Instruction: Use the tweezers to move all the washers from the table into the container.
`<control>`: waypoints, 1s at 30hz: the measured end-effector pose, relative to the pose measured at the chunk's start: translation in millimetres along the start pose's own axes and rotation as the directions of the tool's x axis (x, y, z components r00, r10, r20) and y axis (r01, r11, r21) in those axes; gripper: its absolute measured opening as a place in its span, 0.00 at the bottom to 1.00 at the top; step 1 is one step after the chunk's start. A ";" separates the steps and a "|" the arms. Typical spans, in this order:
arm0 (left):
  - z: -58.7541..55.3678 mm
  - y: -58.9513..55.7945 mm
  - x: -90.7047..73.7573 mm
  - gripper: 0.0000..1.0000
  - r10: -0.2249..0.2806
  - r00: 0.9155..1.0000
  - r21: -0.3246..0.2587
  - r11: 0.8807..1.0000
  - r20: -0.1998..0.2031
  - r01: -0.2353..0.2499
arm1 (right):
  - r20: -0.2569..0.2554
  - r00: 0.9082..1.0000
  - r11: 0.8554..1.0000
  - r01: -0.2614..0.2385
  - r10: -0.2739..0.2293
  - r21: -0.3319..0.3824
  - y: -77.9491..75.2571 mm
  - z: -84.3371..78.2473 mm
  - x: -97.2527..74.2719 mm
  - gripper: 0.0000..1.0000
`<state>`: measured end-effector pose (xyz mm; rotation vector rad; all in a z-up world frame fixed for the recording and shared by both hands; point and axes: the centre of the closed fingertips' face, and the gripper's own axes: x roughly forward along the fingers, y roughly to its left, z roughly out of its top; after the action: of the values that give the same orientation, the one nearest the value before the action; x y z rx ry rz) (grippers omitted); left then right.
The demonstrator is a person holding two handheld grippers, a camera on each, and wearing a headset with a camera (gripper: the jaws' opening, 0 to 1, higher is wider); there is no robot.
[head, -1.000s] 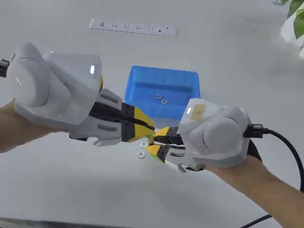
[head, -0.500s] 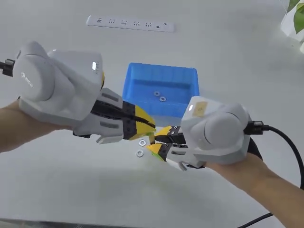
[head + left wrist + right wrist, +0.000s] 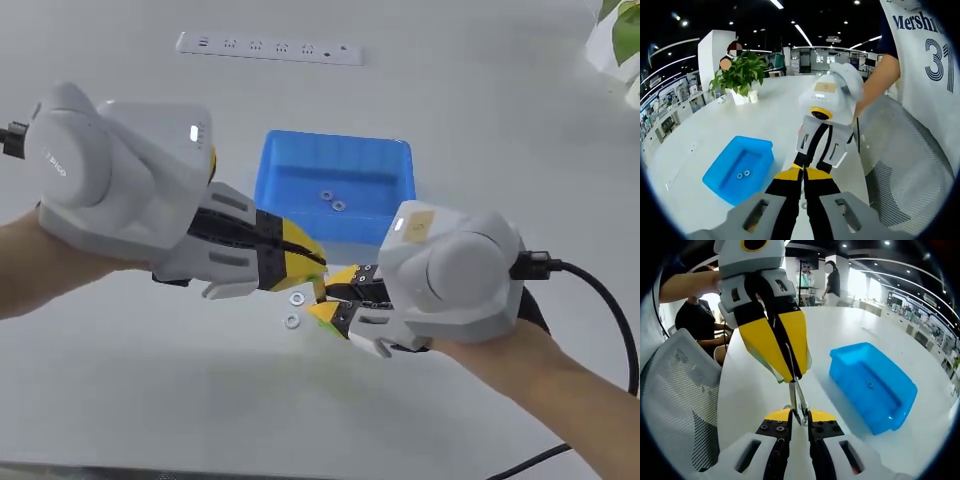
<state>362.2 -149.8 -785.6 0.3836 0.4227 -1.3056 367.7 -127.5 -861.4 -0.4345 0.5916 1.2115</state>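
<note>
The thin metal tweezers [image 3: 797, 402] run between both grippers above the white table. My left gripper [image 3: 312, 268] has its yellow jaws shut on one end. The other end lies between the jaws of my right gripper [image 3: 800, 416], which are closed onto it. In the head view the right gripper [image 3: 334, 295] meets the left one tip to tip. Two loose washers [image 3: 297, 298] [image 3: 291, 321] lie on the table just below the jaw tips. The blue container [image 3: 335, 165] sits just behind, with two washers [image 3: 332, 201] in it. It also appears in the left gripper view [image 3: 722, 175] and right gripper view [image 3: 875, 390].
A white power strip [image 3: 270, 48] lies at the far edge of the table. A potted plant [image 3: 620, 35] stands at the back right. A black cable [image 3: 590, 300] trails from the right gripper. A mesh chair [image 3: 675, 405] stands beside the table.
The head view has drifted slightly. Grippers, tweezers and washers keep their places relative to the container.
</note>
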 end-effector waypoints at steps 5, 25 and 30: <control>0.5 -0.7 1.1 0.05 -0.002 1.000 -0.009 1.000 -0.004 0.002 | -0.011 1.000 1.000 -0.007 0.007 -0.002 0.1 -3.9 0.0 0.13; 8.8 -0.6 -5.5 0.05 0.007 1.000 0.008 1.000 -0.009 -0.007 | 0.004 1.000 1.000 -0.006 0.007 -0.025 -0.5 2.6 -6.2 0.10; 19.2 2.1 -12.6 0.05 0.013 1.000 0.037 0.999 -0.007 -0.012 | 0.019 1.000 0.998 0.018 -0.017 -0.058 -3.9 15.8 -11.8 0.10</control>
<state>363.2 -148.3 -762.6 0.4211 0.4022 -1.3015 371.6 -127.8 -841.7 -0.4758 0.5366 1.2174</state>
